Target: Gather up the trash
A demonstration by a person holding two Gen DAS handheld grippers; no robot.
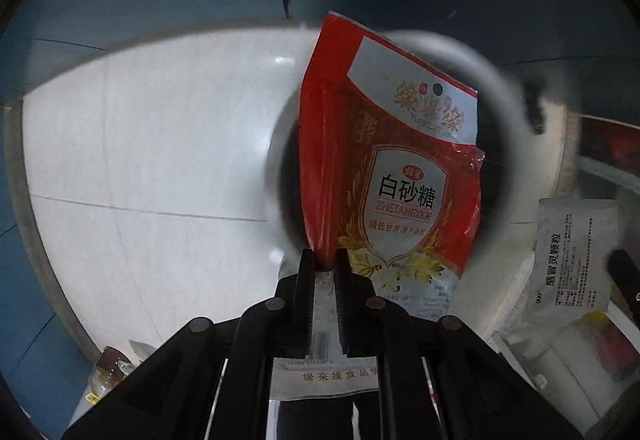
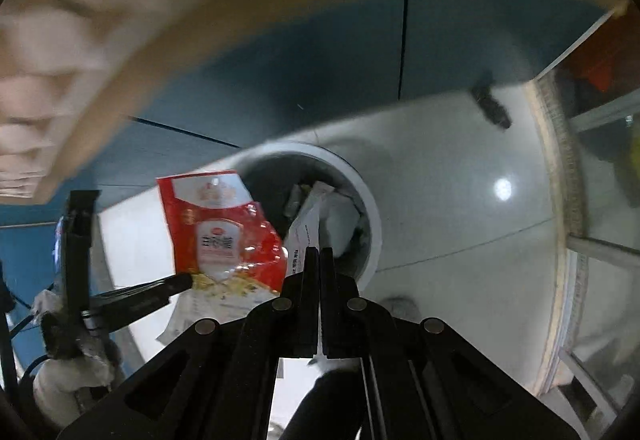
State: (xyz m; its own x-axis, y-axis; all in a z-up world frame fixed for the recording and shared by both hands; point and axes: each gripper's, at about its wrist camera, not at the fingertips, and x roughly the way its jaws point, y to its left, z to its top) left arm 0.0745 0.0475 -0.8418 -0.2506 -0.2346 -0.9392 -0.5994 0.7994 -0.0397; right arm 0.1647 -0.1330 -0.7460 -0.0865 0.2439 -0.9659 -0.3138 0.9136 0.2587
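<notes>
The left gripper [image 1: 325,260] is clamping the red bag [image 1: 394,175] by its lower edge above the bin [image 2: 370,207] at 12 o'clock, the right gripper [image 2: 319,260] is pinching white paper [image 2: 306,236], so release only once each piece is hanging squarely over the opening.

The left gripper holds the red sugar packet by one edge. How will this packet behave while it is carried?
The red sugar packet looks flat and creased, so it is probably empty and light. It stands above the left gripper yet bends, so likely thin, floppy film. Its glossy surface may slip from the pinch.
</notes>
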